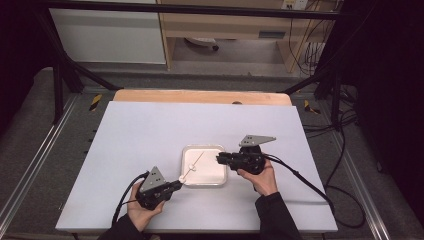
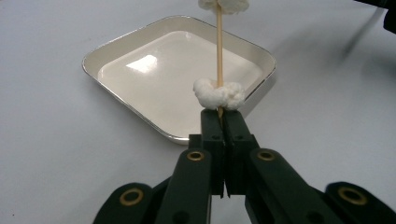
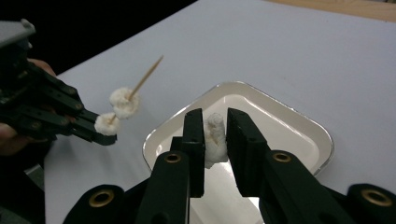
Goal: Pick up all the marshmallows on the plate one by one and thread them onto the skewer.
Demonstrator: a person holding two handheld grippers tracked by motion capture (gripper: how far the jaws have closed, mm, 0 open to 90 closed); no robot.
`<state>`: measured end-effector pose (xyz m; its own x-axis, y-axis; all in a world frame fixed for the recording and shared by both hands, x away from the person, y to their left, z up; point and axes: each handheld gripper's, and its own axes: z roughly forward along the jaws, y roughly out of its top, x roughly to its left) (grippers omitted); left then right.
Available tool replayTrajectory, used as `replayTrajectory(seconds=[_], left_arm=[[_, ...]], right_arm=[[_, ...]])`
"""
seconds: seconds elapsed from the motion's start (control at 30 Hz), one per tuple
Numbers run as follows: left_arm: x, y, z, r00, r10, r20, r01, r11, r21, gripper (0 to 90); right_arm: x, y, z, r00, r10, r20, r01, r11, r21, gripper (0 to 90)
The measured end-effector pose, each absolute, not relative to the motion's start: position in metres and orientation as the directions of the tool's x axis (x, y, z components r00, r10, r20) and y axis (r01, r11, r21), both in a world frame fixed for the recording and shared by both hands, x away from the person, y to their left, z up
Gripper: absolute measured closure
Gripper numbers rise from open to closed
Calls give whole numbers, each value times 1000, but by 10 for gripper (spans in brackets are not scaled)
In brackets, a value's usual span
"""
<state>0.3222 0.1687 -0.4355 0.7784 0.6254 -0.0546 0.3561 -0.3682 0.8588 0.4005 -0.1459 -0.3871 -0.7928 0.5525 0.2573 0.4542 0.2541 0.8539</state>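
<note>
A white table (image 1: 150, 135) is lying under my grippers, dim room behind. I'm threading soft white puffs onto a thin wooden skewer (image 2: 218, 42). My left gripper (image 2: 222, 122) is pinching the skewer's blunt end, jaws together, keeping the point angled up over the tray (image 2: 116, 51); two puffs (image 3: 116, 112) are already sitting on it. My right gripper (image 3: 215, 135) is squeezing a third puff (image 3: 214, 137) above the glossy, round-cornered tray, probably ready for spearing.

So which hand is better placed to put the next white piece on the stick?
The right gripper: it already holds a white piece above the tray, while the left gripper holds the stick.
</note>
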Motion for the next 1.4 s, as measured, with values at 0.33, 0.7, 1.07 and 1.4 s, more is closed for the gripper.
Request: replayTrajectory(seconds=[0.33,0.7,1.07,1.4], left_arm=[[320,168,-434,792,609,-47,334,-368,868,887],[318,167,-433,801,598,-37,311,-362,879,886],[316,167,-432,806,591,-26,297,-366,882,886],[315,166,-431,809,587,-22,287,-363,886,886]], right_arm=[[402,-152,-367,-796,500,341,462,138,876,774],[406,-146,-357,-806,421,415,481,59,875,771],[410,-137,-362,-804,377,460,515,52,856,768],[411,-133,-366,-801,365,475,528,56,847,769]])
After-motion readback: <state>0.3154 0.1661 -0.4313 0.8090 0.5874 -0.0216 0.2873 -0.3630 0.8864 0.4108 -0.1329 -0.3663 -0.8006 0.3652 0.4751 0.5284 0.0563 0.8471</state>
